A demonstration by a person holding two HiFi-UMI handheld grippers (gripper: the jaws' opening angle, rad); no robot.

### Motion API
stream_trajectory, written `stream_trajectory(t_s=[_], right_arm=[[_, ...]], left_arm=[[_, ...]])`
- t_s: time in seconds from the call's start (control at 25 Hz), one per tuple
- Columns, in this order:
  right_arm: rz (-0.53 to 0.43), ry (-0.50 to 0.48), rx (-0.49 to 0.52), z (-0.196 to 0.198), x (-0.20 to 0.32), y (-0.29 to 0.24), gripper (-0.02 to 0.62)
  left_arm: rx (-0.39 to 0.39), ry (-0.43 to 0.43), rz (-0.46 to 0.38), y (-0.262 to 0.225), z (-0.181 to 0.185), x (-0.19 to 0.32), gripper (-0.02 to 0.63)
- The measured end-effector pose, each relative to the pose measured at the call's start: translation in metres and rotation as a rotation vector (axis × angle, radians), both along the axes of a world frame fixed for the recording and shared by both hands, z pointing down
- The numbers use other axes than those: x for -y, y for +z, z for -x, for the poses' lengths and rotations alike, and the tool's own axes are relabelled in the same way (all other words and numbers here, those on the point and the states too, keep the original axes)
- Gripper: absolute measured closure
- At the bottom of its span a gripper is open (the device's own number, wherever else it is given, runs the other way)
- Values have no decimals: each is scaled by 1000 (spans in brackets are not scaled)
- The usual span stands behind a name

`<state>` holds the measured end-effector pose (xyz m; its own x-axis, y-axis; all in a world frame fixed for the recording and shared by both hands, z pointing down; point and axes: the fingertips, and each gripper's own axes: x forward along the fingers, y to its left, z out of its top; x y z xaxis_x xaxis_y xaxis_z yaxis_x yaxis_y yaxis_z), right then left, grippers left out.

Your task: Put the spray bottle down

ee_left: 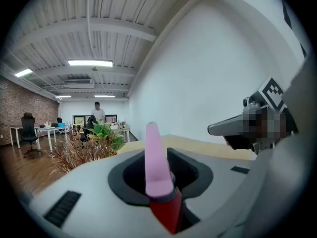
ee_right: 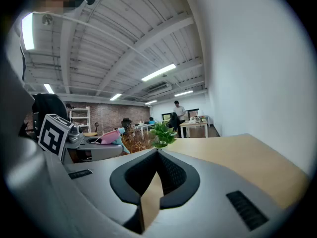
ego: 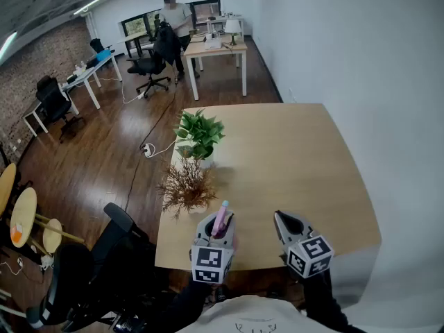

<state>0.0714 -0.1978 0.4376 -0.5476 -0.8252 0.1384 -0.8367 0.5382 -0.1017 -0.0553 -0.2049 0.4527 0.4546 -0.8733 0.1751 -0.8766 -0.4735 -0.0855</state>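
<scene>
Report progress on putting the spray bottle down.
Done: nothing set down. In hand: the left gripper is clamped on the spray bottle, above the table at its near edge; the right gripper is shut and empty. Left: lower it onto the table and release.

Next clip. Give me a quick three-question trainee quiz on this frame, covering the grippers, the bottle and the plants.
1. True or false: the right gripper is gripping a plant.
2. Multiple choice: the pink spray bottle is A) standing on the table, B) clamped in the left gripper, C) lying on the floor.
3. Fill in: of the dried brown plant and the green leafy plant on the table, the ____ one stands nearer the grippers.

Key: 1 false, its jaws are together with nothing between them; 2 B; 3 dried brown.
</scene>
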Motion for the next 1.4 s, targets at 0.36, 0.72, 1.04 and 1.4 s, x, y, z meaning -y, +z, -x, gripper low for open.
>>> stream_trajectory(t_s=[0.36, 0.72, 1.04, 1.4], right_arm=[[8, -3, -5, 0, 0, 3, 606], [20, -5, -14, 1, -1, 8, 606], [32, 11, -23, -5, -3, 12, 606], [46, 33, -32, -13, -5, 16, 606]], left_arm=[[22, -44, -6, 16, 9, 8, 488], [59, -94, -134, 35, 21, 30, 486], [90, -112, -154, 56, 22, 49, 486], [87, -131, -154, 66, 21, 57, 486]])
